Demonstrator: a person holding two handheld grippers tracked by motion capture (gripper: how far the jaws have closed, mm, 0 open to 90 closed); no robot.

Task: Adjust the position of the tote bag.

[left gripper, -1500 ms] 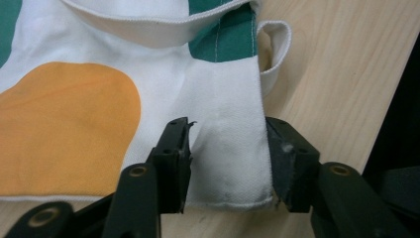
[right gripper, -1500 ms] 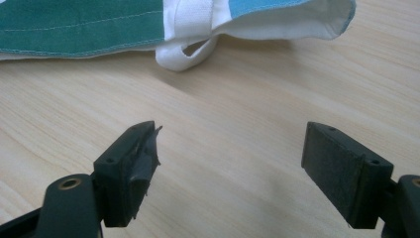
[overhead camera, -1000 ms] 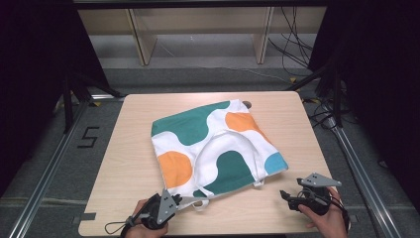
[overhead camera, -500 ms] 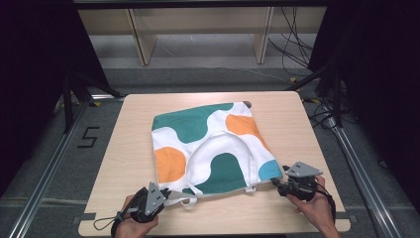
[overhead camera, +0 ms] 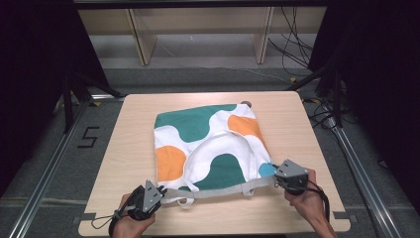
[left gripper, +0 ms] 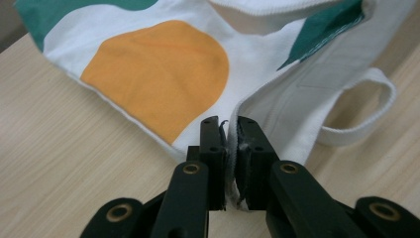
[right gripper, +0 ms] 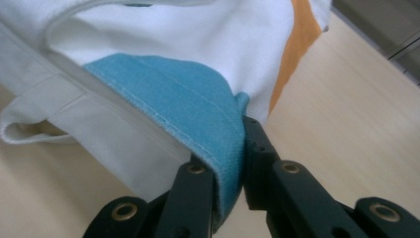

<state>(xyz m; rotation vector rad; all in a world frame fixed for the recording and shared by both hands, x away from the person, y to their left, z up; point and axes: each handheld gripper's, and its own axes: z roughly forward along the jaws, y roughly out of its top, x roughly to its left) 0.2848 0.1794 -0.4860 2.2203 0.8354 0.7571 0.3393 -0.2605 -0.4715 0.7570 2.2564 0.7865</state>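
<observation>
A white cloth bag (overhead camera: 208,144) with green, orange and blue blobs lies flat on the wooden table (overhead camera: 133,124). My left gripper (overhead camera: 159,191) is shut on the bag's near left corner; its jaws pinch the white hem (left gripper: 229,144). The left jaws have eased slightly but still grip. My right gripper (overhead camera: 276,179) has just been closing and is shut on the near right corner, the blue patch (right gripper: 198,104) pressed between its jaws (right gripper: 232,163). The bag's near edge (overhead camera: 218,190) stretches straight between the two grippers. A white handle loop (left gripper: 361,114) hangs beside the left jaws.
The table's front edge (overhead camera: 218,229) runs just below both hands. A wooden shelf unit (overhead camera: 198,29) stands beyond the table. Metal rails (overhead camera: 49,168) flank the table, and cables (overhead camera: 297,44) lie on the floor at the back right.
The right gripper moved in to the bag's near right corner and closed on it. The bag slid toward the middle and its near edge is now pulled taut between both grippers.
</observation>
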